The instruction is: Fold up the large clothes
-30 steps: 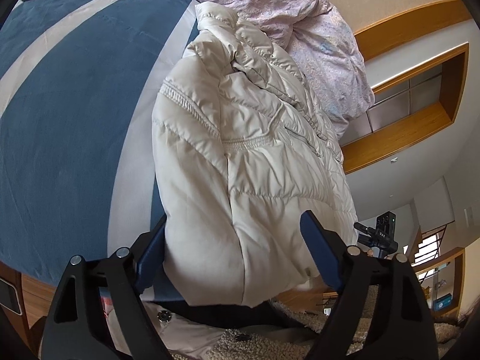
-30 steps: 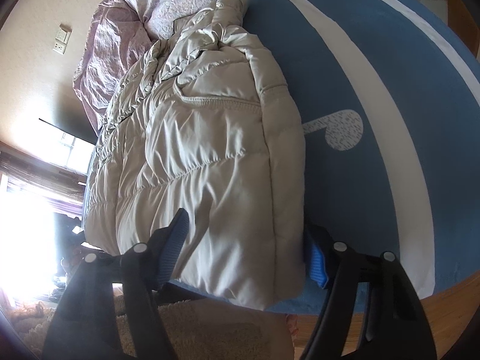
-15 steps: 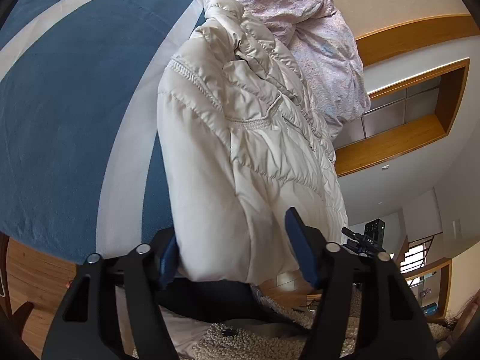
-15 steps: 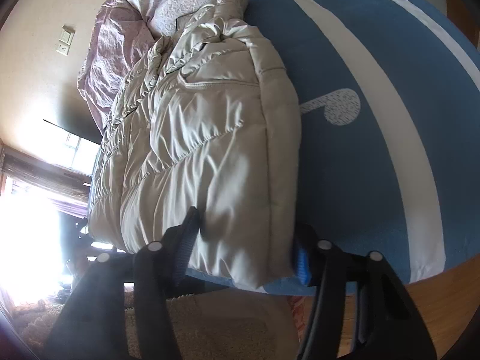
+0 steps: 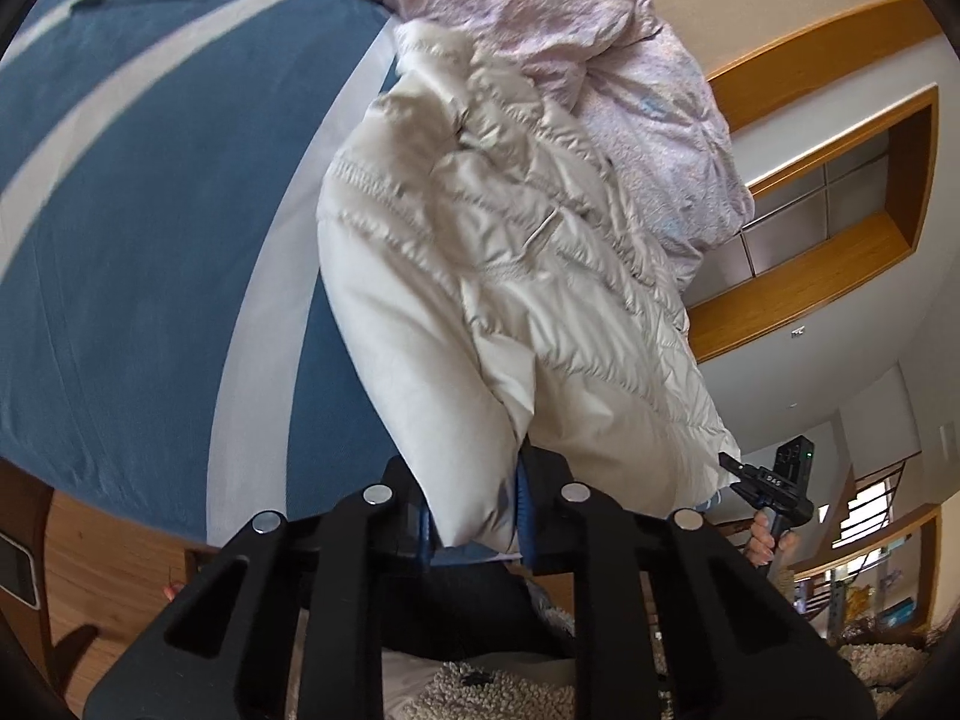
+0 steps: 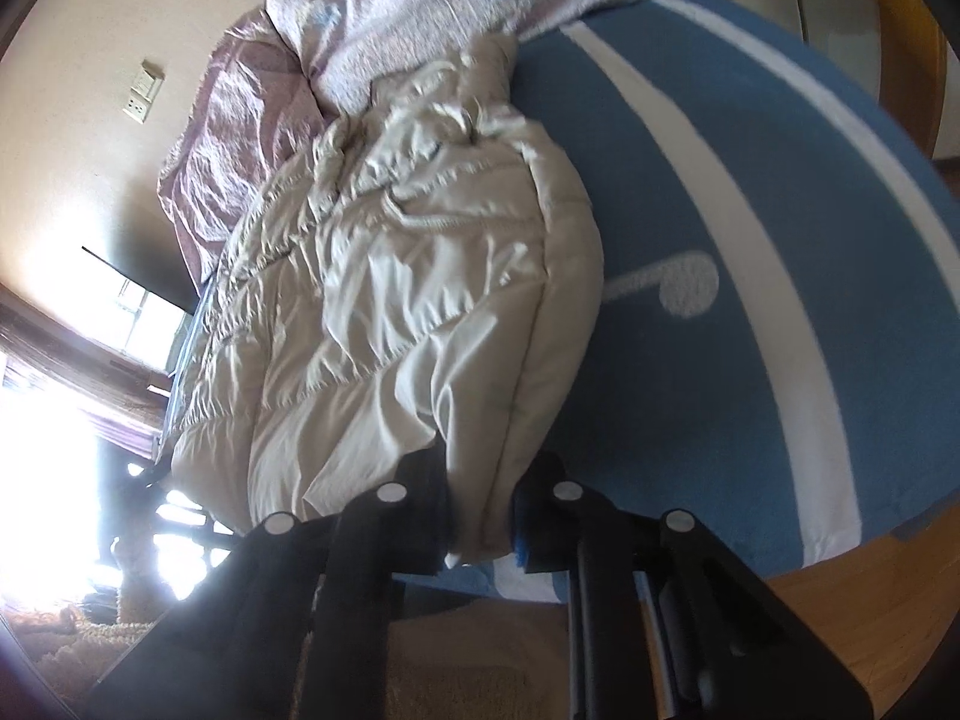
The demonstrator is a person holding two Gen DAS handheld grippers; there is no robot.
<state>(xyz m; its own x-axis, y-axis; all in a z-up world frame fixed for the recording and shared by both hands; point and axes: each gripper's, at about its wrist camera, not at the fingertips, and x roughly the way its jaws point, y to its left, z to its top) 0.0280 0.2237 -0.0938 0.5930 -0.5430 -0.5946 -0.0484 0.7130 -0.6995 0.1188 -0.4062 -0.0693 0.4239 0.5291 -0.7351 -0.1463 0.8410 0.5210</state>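
Observation:
A cream puffer jacket (image 5: 480, 276) lies lengthwise on a blue bed cover with white stripes (image 5: 150, 210), its collar toward the far end. My left gripper (image 5: 474, 510) is shut on one corner of the jacket's hem at the bed's near edge. In the right wrist view the same jacket (image 6: 390, 312) shows, and my right gripper (image 6: 480, 516) is shut on the other hem corner. The hem is pinched into a fold between each pair of jaws. The right gripper (image 5: 774, 480) also shows in the left wrist view beyond the jacket.
A crumpled pink quilt (image 5: 600, 60) lies at the head of the bed, touching the jacket's collar. A wooden floor (image 6: 870, 630) and a shaggy beige rug (image 5: 480, 690) lie below the bed edge. A wood-trimmed wall niche (image 5: 840, 210) is at right.
Both grippers have closed from open onto the jacket's hem corners, and the hem is now bunched and slightly lifted between the jaws.

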